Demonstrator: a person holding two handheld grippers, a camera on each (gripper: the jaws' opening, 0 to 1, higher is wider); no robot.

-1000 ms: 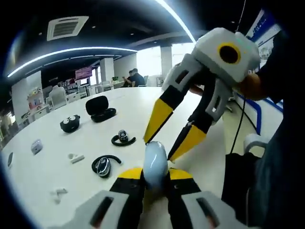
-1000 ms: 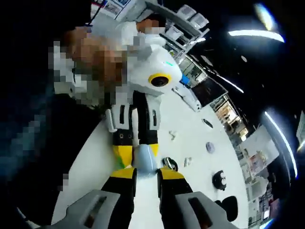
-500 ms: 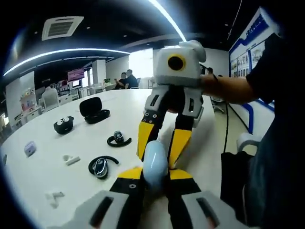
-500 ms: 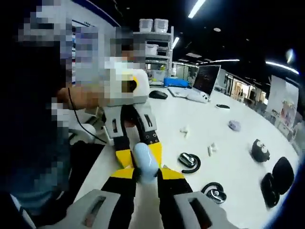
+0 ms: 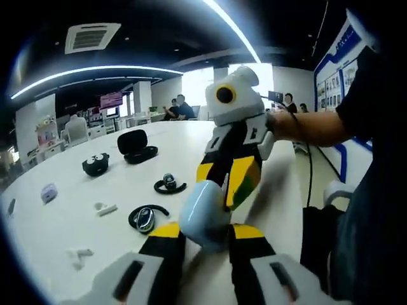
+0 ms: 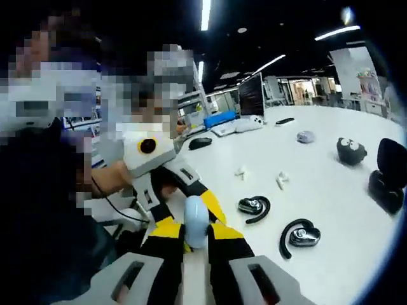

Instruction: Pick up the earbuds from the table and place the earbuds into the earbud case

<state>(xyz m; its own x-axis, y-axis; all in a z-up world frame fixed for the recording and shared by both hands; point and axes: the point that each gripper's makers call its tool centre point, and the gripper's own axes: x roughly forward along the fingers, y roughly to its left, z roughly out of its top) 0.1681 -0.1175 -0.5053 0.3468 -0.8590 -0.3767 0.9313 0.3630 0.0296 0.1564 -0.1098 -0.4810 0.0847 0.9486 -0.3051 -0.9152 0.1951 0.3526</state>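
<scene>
1. The pale blue earbud case is held above the white table, clamped by both the left gripper and the right gripper.
2. Its lid appears closed.
3. Two black ear-hook earbuds lie on the table beyond the case, not yet picked up.
4. Opening the case, picking and placing remain.

Pale blue earbud case, its lower end hidden between gripper jaws; small white items at nine o'clock too tiny to identify.
</scene>
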